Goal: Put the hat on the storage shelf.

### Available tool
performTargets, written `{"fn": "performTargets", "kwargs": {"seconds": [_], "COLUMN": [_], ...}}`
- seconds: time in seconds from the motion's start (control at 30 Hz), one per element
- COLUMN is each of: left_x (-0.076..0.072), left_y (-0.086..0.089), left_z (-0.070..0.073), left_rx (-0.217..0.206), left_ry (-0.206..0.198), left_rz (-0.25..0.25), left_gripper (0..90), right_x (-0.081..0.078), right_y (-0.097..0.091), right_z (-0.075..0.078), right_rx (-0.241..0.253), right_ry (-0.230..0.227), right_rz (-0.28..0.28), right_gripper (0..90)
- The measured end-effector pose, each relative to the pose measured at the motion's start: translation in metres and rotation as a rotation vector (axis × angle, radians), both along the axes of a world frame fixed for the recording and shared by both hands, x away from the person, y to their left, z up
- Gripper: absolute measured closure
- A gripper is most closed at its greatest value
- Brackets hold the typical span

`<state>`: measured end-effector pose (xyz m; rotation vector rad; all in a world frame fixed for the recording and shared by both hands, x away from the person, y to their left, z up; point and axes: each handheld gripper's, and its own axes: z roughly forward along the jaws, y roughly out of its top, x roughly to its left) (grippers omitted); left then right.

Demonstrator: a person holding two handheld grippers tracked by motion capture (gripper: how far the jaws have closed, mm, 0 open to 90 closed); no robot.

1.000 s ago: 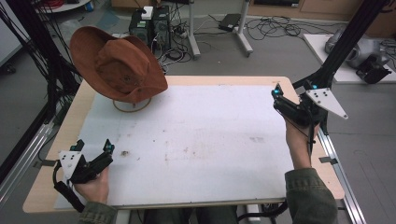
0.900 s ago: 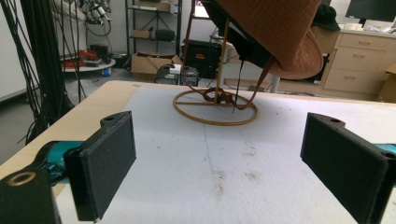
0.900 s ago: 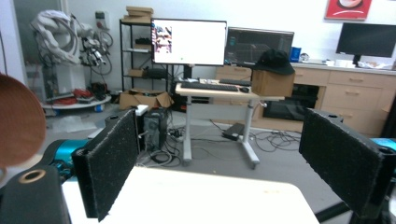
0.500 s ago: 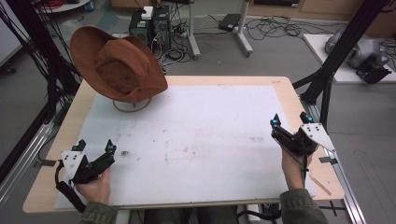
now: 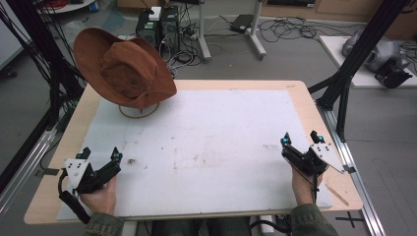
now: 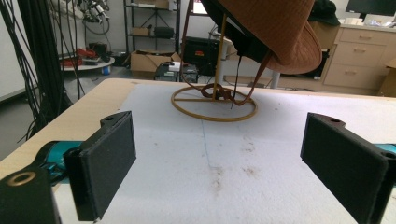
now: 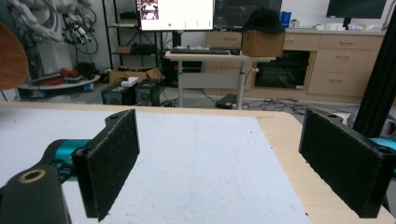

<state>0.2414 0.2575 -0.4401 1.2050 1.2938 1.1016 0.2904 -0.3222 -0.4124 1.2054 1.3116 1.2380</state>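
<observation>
white mat (image 5: 216,142) | hat (image 5: 123,69) tilted, crown facing grippers | left gripper (image 5: 101,153), right gripper (image 5: 300,139) released

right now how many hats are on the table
1. A brown hat hangs tilted on a thin stand with a gold ring base at the far left corner of the table, apart from both grippers.

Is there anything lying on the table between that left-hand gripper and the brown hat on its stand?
Nothing visible does. Between the left gripper and the hat on its wire stand lies only bare, slightly stained white mat. Its fingers stand wide apart, holding nothing.
</observation>
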Motion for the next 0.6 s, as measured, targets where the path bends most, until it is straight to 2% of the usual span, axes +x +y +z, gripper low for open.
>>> {"fn": "performTargets", "kwargs": {"seconds": [0.27, 0.6], "left_x": [-0.0001, 0.0005], "left_y": [0.0007, 0.0046], "left_z": [-0.0002, -0.0019], "left_rx": [-0.003, -0.024], "left_ry": [0.005, 0.013], "left_rz": [-0.001, 0.006], "left_gripper": [10.6, 10.6], "right_x": [-0.0025, -0.0017], "right_y": [-0.0015, -0.0018], "right_z": [-0.0007, -0.0053], "right_rx": [0.014, 0.016], "right_ry": [-0.003, 0.017], "right_rz": [-0.007, -0.009], "right_gripper": [11.6, 11.6]}}
